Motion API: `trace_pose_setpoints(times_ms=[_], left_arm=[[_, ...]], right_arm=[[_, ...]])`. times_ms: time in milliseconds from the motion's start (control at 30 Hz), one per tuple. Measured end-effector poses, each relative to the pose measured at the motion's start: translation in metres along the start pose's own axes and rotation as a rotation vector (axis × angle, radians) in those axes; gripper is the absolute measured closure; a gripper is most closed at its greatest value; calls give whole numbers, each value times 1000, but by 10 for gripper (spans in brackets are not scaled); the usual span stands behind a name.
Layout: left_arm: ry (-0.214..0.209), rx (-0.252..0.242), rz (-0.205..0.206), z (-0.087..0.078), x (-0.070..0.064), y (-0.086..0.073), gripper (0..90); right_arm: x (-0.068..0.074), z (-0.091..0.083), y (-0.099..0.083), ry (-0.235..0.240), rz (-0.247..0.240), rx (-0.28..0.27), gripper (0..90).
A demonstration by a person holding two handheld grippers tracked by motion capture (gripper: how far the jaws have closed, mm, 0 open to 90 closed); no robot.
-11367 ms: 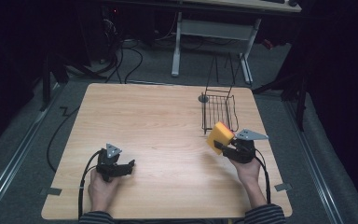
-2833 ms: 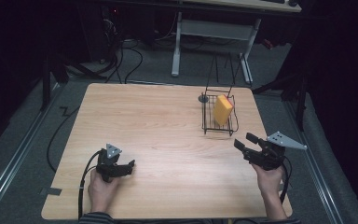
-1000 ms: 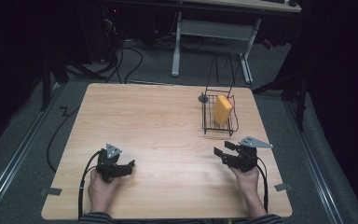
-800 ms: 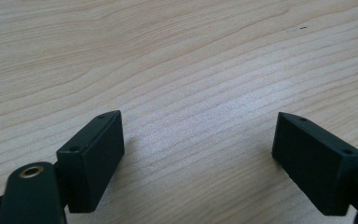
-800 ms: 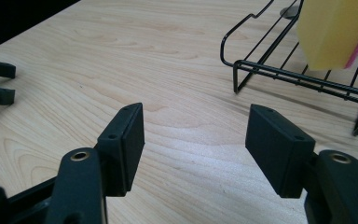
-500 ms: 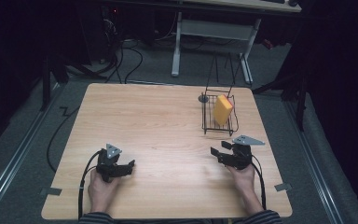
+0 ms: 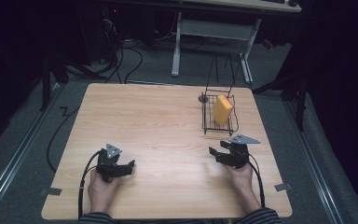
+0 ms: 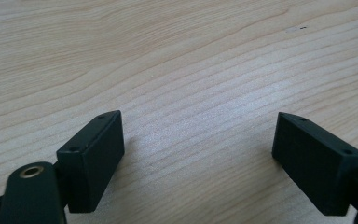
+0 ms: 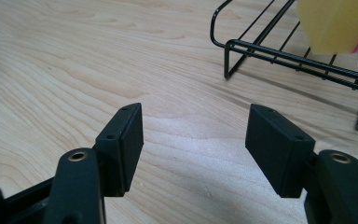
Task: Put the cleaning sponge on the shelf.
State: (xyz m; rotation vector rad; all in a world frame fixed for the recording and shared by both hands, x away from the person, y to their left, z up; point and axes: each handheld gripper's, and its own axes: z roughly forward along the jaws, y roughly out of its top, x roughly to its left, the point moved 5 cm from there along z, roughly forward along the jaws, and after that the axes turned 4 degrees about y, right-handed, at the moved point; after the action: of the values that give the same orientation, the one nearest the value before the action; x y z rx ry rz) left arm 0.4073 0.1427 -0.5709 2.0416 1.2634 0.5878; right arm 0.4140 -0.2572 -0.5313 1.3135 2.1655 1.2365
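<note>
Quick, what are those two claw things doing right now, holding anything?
Left gripper: open, holding nothing.
Right gripper: open, holding nothing.

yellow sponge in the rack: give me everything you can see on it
The sponge is a yellow rectangular block, foam by its look, with a thin pink layer on one face in the right gripper view. It stands on edge, tilted, inside the black wire rack near the table's far right corner, resting on the rack's wires. Neither gripper touches it.
</note>
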Motion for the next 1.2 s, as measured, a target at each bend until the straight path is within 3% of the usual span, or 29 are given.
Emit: trace_pose_setpoints(times_ms=[567, 700, 767, 900, 1133, 1200], left_arm=[[0, 0, 0, 0, 0, 0, 173], [0, 0, 0, 0, 0, 0, 173], [-1, 0, 0, 0, 0, 0, 173], [-1, 0, 0, 0, 0, 0, 173], [-1, -1, 0, 0, 0, 0, 173], [-2, -1, 0, 0, 0, 0, 174]], right_arm=[[-6, 11, -7, -46, -6, 50, 371], [-8, 13, -8, -66, -20, 66, 370], [-7, 16, -10, -110, -71, 84, 370], [-8, 19, -11, -126, -84, 103, 368], [-11, 24, -15, -132, -78, 132, 358], [-14, 29, -19, -105, -68, 142, 332]])
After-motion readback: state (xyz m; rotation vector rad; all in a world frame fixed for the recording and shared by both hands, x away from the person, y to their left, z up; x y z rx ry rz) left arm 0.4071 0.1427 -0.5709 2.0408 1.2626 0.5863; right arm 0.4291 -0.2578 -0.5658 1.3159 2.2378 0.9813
